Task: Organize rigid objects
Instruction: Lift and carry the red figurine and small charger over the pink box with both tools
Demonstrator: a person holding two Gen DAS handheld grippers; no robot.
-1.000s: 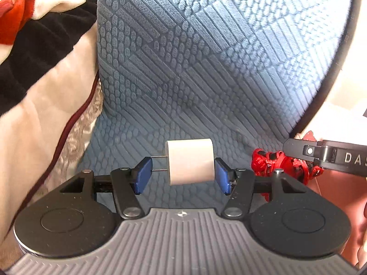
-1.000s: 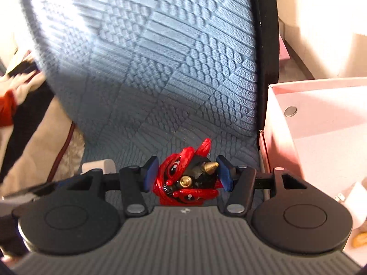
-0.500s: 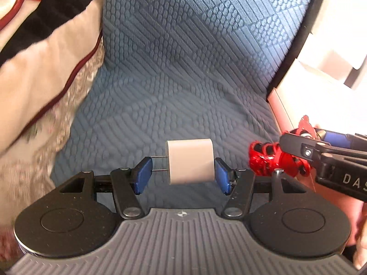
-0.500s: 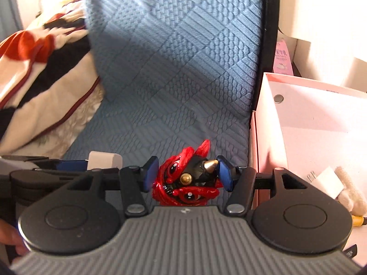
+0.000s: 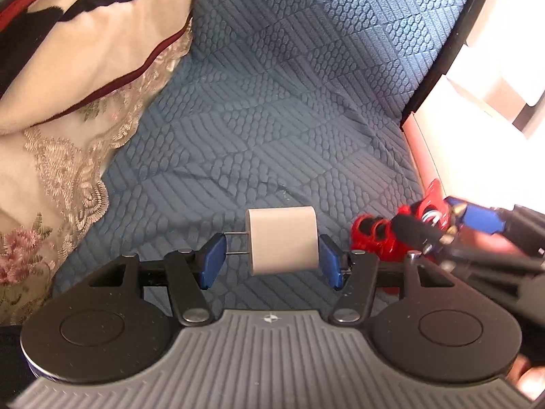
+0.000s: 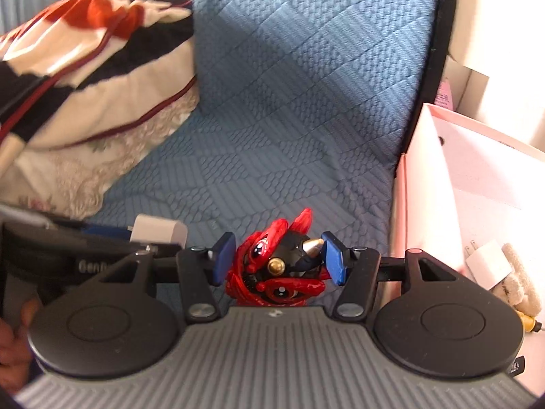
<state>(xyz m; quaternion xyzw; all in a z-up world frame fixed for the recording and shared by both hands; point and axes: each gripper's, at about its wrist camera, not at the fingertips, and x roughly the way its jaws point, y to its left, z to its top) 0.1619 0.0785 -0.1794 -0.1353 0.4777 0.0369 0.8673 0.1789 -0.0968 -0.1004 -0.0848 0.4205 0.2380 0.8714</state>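
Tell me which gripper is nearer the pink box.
Right. The right gripper, holding the red toy, is beside the pink box; the left gripper, holding the white charger, is farther away on its other side.

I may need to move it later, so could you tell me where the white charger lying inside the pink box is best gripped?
Grip the white charger across its flat sides, from above. Its prongs point up-left, and a beige plush crowds its right side, so close on the blocky body, away from the prongs, inside the pink box.
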